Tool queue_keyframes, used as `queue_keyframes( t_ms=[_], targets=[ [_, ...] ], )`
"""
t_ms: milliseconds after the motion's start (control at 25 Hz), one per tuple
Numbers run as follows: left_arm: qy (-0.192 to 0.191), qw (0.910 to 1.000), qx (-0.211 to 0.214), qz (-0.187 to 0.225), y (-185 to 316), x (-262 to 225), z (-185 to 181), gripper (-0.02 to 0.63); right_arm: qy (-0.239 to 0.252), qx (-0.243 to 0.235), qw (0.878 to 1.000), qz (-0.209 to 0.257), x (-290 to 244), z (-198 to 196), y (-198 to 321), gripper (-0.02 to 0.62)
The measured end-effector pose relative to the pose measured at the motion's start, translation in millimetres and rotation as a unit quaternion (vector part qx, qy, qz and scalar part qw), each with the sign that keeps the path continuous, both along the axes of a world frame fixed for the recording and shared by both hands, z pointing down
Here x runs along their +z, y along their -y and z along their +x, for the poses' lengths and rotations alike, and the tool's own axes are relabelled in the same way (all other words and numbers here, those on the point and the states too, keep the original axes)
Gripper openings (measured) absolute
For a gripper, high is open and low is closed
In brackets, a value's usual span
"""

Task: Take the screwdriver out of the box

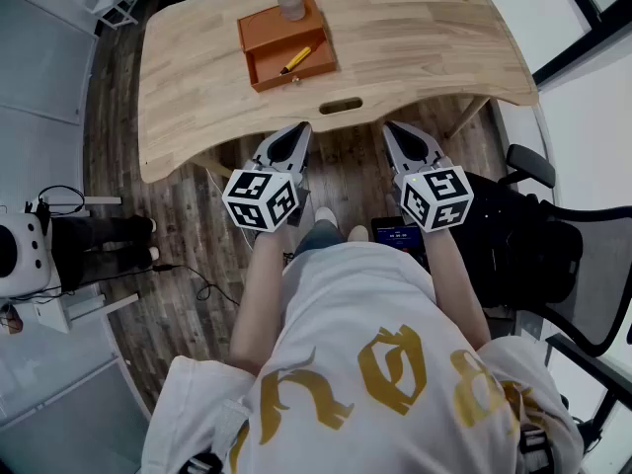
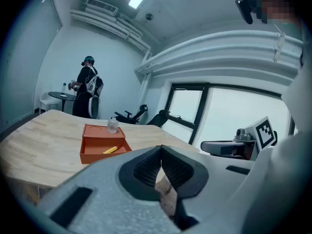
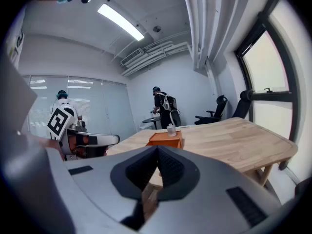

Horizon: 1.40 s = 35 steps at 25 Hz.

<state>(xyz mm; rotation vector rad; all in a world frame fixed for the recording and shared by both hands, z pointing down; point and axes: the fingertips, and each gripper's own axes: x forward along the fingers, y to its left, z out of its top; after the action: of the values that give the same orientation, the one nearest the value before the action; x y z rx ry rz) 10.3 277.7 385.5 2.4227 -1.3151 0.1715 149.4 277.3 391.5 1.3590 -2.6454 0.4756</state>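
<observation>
An orange box (image 1: 286, 39) stands open on the wooden table (image 1: 415, 38), its front tray pulled out. Inside the tray lies a yellow-handled screwdriver (image 1: 295, 60), slanted. From the left gripper view the box (image 2: 103, 144) and the screwdriver (image 2: 110, 150) sit ahead and to the left. My left gripper (image 1: 300, 130) is shut and empty, held before the table's near edge. My right gripper (image 1: 391, 128) is also shut and empty, beside it. In the right gripper view the box (image 3: 165, 139) lies straight ahead.
A small clear jar (image 1: 291, 5) stands on the box's closed back part. The table has a slot (image 1: 341, 106) near its front edge. A black office chair (image 1: 553, 245) is at my right. A white device (image 1: 22, 255) and cables lie on the floor at left. A person (image 2: 87, 89) stands far behind the table.
</observation>
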Motion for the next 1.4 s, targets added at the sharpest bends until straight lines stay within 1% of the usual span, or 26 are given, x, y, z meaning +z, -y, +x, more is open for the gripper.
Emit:
queue_keyframes(
  t_ms=[320, 440, 600, 800, 920, 1040, 1200, 1400],
  targets=[
    [0.002, 1.0000, -0.006, -0.002, 0, 2, 3, 0.011, -0.002, -0.008, 1.000, 0.000, 1, 3, 3, 0.011],
    [0.007, 0.9999, -0.010, 0.001, 0, 2, 2, 0.011, 0.009, -0.013, 1.000, -0.002, 1, 2, 4, 0.011],
    [0.021, 0.9996, -0.010, 0.015, -5, -3, 1, 0.011, 0.022, -0.023, 0.999, -0.002, -1, -1, 3, 0.011],
    [0.024, 0.9990, -0.031, 0.022, -3, -1, -11, 0.011, 0.018, -0.033, 0.999, -0.005, 4, -5, 9, 0.011],
    [0.027, 0.9978, -0.050, 0.036, 5, -6, -22, 0.011, 0.019, -0.031, 0.999, -0.008, 6, -7, 19, 0.011],
    [0.025, 0.9965, -0.065, 0.046, 21, -8, -32, 0.011, 0.019, -0.030, 0.999, -0.006, 6, -10, 36, 0.011],
    [0.020, 0.9964, -0.072, 0.041, 54, -2, -46, 0.011, 0.027, -0.030, 0.999, -0.015, 10, -19, 60, 0.011],
    [0.022, 0.9973, -0.064, 0.030, 116, 12, -61, 0.011, 0.026, -0.016, 0.999, -0.031, 22, -30, 123, 0.011]
  ],
)
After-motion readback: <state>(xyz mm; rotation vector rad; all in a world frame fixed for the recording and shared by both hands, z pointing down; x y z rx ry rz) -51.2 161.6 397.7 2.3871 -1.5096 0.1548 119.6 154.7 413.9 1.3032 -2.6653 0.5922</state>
